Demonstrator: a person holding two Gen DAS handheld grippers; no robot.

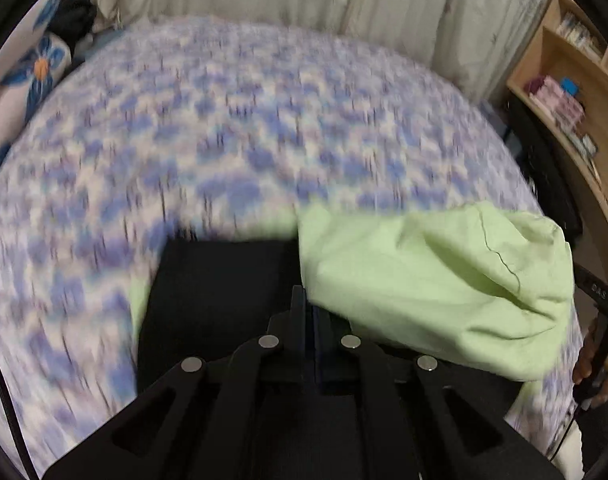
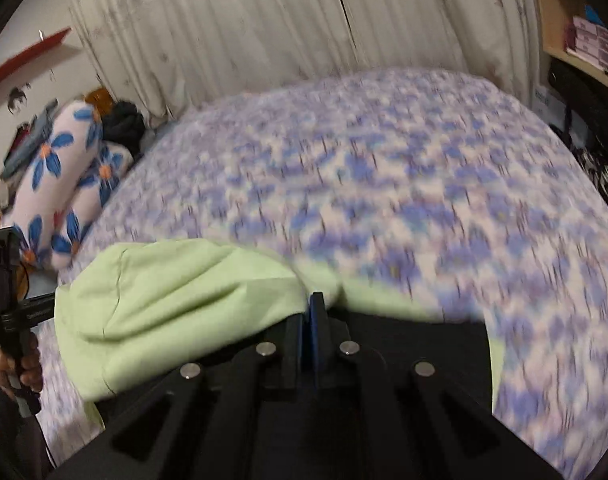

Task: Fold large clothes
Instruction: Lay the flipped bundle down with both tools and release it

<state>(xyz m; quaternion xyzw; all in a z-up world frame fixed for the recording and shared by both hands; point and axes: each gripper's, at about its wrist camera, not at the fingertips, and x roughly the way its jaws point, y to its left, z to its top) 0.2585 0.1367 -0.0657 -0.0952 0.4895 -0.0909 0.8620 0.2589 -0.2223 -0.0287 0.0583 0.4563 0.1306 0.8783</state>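
Tongs of both hands closed on cloth: left tongs (image 1: pixel 309 308) and right tongs (image 2: pixel 313 312) each pinch an edge of the pale green garment (image 1: pixel 436 280). Garment hangs bunched between them above the blue-patterned bed (image 1: pixel 244 140); frames blurred.

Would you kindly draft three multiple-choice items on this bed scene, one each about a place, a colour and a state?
1. Where do the flowered pillows lie in the right wrist view?
A. at the left edge of the bed
B. on the wooden shelf
C. on the green garment

2. What colour is the garment held between the grippers?
A. red
B. light green
C. grey

3. How do the left gripper jaws stand?
A. wide open, holding nothing
B. shut on the garment
C. out of view

Answers: 1 A, the pillows sit left beside the bedspread; 2 B, the cloth is pale green; 3 B, the fingers meet with green cloth pinched, as at the right gripper.
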